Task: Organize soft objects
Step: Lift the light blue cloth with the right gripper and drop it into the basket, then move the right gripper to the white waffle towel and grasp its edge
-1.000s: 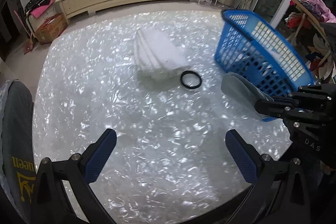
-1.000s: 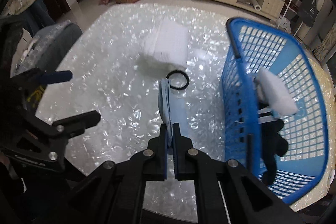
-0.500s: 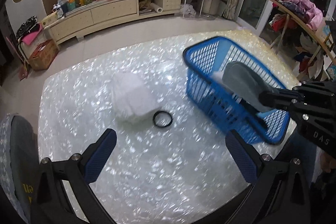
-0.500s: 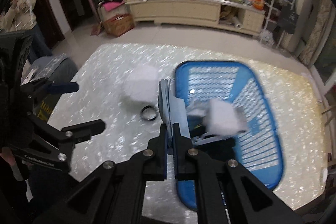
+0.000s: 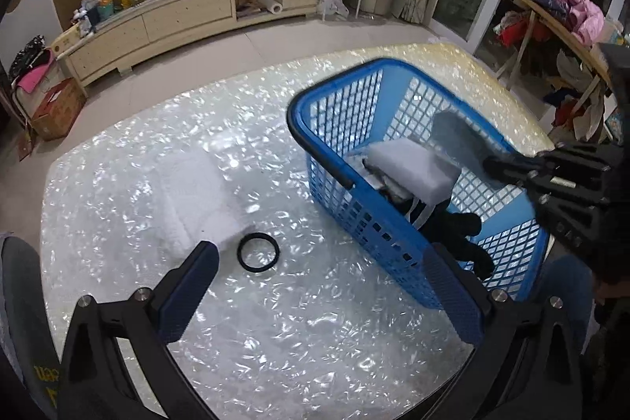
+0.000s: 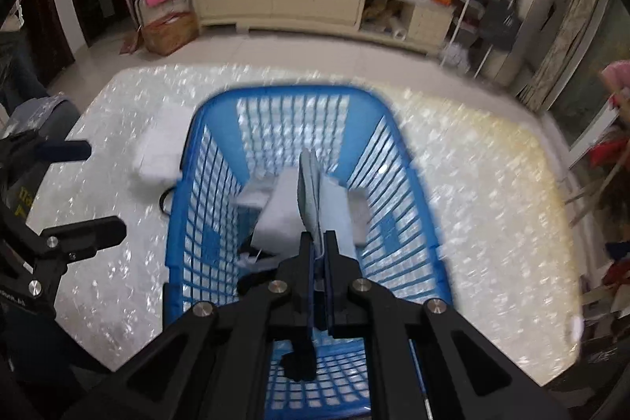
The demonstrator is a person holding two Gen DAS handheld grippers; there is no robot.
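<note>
My right gripper [image 6: 319, 243] is shut on a flat grey-blue soft pad [image 6: 309, 187] and holds it over the blue basket [image 6: 189, 160]. In the left wrist view the pad [image 5: 460, 140] hangs above the basket [image 5: 334, 172]. A white sponge block [image 5: 413, 170] and a black glove [image 5: 456, 227] lie in the basket. A folded white towel [image 5: 197, 199] and a black ring [image 5: 258, 252] lie on the table to the basket's left. My left gripper [image 5: 315, 286] is open and empty above the table's front.
The shiny pearl-patterned table [image 5: 275, 321] holds everything. A grey chair back [image 5: 23, 302] stands at the left edge. A long cream sideboard [image 5: 177, 18] lines the far wall. A clothes rack [image 5: 551, 10] stands to the right.
My right gripper has carried the grey-blue pad from the table beside the basket up and over the basket. Both grippers have risen above the table.
</note>
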